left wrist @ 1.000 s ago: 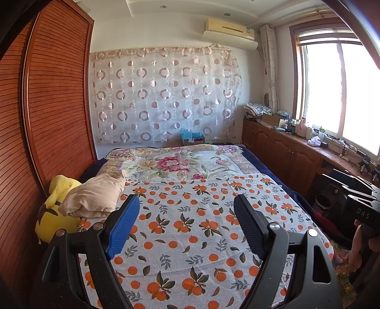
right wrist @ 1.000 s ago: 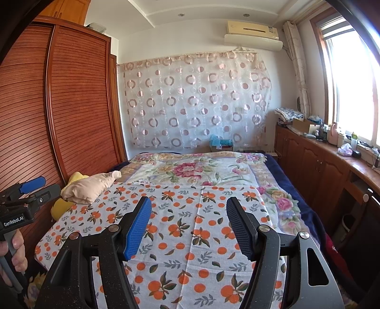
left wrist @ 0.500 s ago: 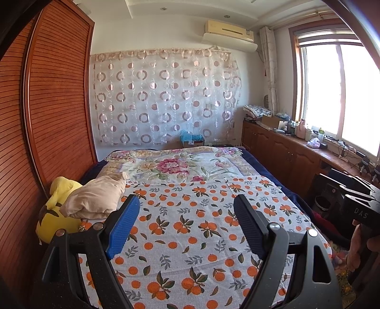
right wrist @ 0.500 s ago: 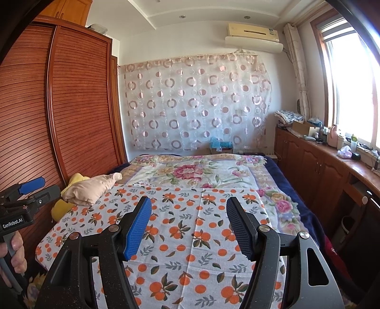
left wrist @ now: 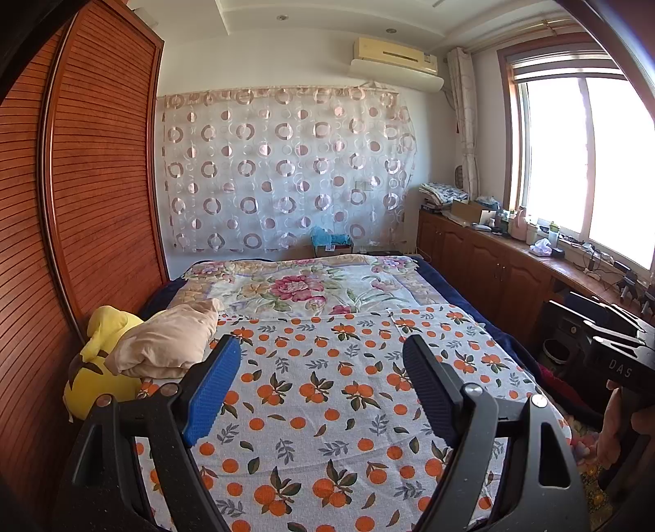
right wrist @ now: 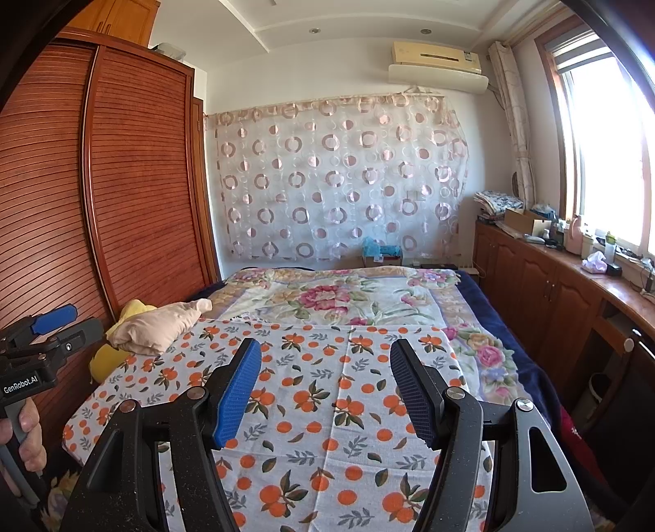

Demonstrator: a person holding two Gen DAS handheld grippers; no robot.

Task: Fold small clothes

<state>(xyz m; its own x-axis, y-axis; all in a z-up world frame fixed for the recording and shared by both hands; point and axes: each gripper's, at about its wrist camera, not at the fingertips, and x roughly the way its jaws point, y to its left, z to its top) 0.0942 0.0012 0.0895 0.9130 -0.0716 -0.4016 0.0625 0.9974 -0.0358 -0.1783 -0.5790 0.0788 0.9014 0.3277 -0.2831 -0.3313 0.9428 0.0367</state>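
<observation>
My left claw (left wrist: 321,388) and right claw (right wrist: 325,388) stand wide open and empty; the beige garment (left wrist: 163,343) lies far, so I may grab the orange-print sheet (left wrist: 327,409) instead

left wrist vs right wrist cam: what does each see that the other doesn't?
Left wrist only: the right gripper's black body marked DAS at the right edge, and the window's wide panes.

Right wrist only: the left gripper at the left edge, a hand on its handle, and the cabinet above the wardrobe.

Both: the orange-print sheet, the beige bundle over the yellow plush, the circle-print curtain, the air conditioner. Each camera's own jaws stand open and empty.
</observation>
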